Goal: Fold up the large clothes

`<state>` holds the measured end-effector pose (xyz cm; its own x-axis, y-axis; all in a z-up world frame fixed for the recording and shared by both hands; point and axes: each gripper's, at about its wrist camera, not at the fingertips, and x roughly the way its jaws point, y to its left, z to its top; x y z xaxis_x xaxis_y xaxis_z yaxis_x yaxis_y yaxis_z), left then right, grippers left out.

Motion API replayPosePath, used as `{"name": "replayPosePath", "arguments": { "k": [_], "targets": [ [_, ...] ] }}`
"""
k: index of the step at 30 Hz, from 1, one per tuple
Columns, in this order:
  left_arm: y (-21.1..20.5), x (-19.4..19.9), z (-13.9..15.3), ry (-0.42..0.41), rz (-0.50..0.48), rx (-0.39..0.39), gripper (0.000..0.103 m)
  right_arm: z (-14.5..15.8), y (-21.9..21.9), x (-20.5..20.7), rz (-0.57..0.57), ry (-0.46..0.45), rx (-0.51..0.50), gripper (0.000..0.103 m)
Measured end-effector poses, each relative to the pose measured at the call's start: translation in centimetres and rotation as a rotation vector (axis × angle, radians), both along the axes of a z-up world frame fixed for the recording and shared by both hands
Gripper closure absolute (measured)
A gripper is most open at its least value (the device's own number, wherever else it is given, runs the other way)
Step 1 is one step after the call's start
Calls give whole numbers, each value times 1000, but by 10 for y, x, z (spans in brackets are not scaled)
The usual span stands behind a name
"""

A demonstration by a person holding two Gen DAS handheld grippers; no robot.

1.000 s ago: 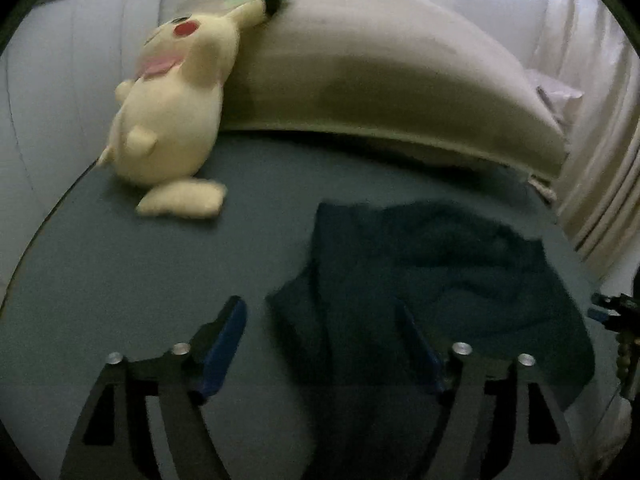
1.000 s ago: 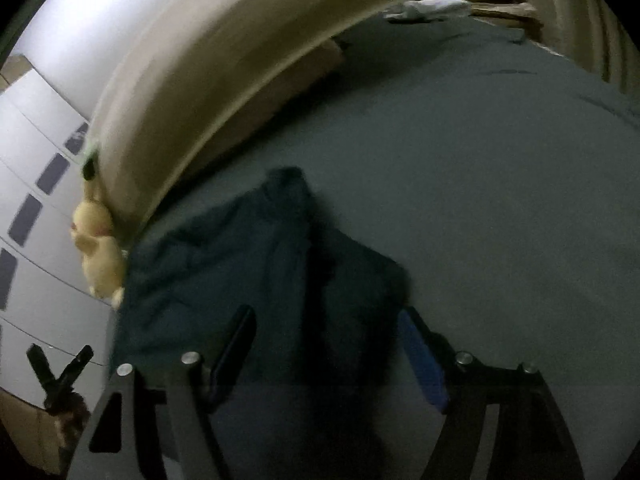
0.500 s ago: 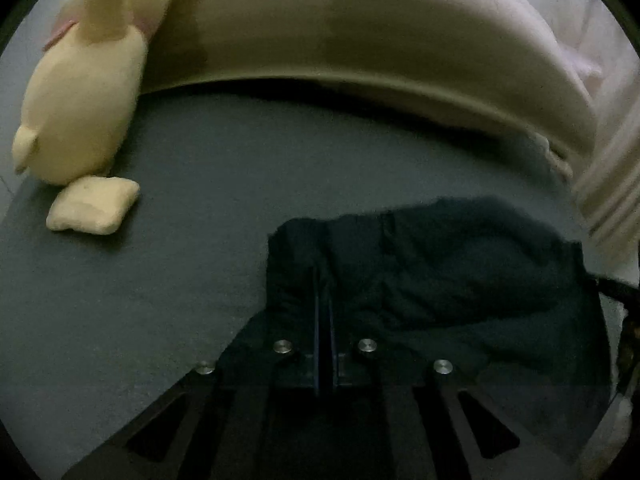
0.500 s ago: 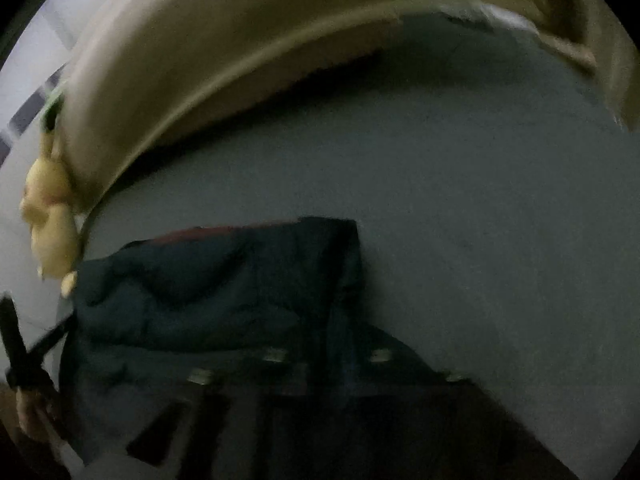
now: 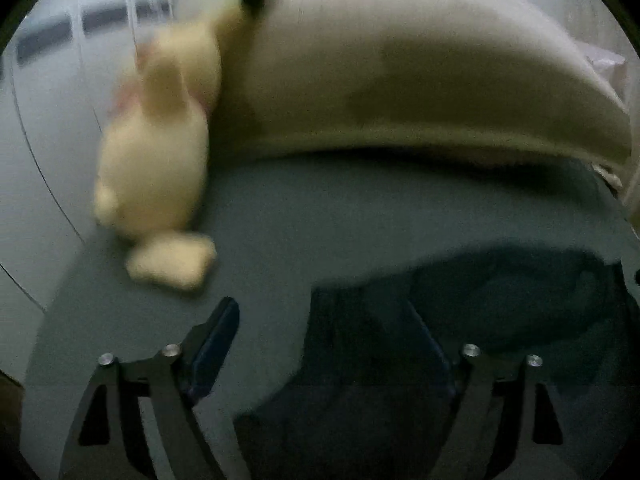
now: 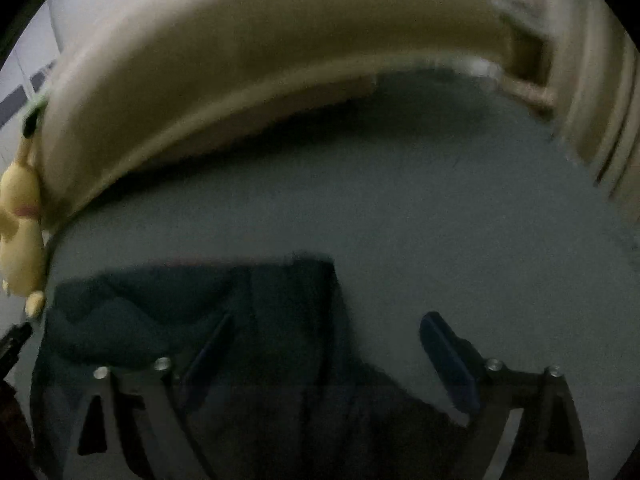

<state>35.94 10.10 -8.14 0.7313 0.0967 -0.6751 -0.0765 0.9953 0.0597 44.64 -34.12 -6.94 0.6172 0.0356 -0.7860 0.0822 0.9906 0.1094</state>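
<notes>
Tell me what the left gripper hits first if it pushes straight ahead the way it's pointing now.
Probably the dark garment: the open left gripper points down at its near edge, which lies between the fingers. Beyond it is bare bed sheet, then the headboard cushion. Blur leaves depth uncertain.

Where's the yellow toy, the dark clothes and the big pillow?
yellow plush toy [image 5: 156,168], left wrist view, on its body.
dark garment [image 6: 168,304], right wrist view, on the folded part.
long beige pillow [image 5: 420,80], left wrist view, on its broad side.

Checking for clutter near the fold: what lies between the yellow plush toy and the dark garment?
Only bare grey bedsheet lies between the plush toy and the dark garment, shown in the left wrist view.
</notes>
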Motion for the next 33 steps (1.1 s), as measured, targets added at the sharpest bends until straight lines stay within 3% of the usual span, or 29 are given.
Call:
{"name": "replayPosePath", "arguments": {
  "k": [4,6,10,13,19,25,33],
  "targets": [
    [-50,2,7,-35,-87,64,19,13,50,0,149,-59,-64,7],
    [-80,8,-7,4,-128,115,19,3,77,7,198,-63,-152,7],
    [-104,28,-45,143,-121,222,18,-44,105,32,217,50,-249,8],
    [-95,41,-52,185,-84,157,15,-61,99,47,178,111,-210,0],
    [-92,42,-55,219,-59,98,10,-62,92,56,168,129,-191,0],
    [-80,46,-52,208,-43,57,11,-20,91,-25,180,37,-176,0],
    [-67,6,-28,184,-47,26,11,1,85,-125,203,17,-92,0]
  ]
}}
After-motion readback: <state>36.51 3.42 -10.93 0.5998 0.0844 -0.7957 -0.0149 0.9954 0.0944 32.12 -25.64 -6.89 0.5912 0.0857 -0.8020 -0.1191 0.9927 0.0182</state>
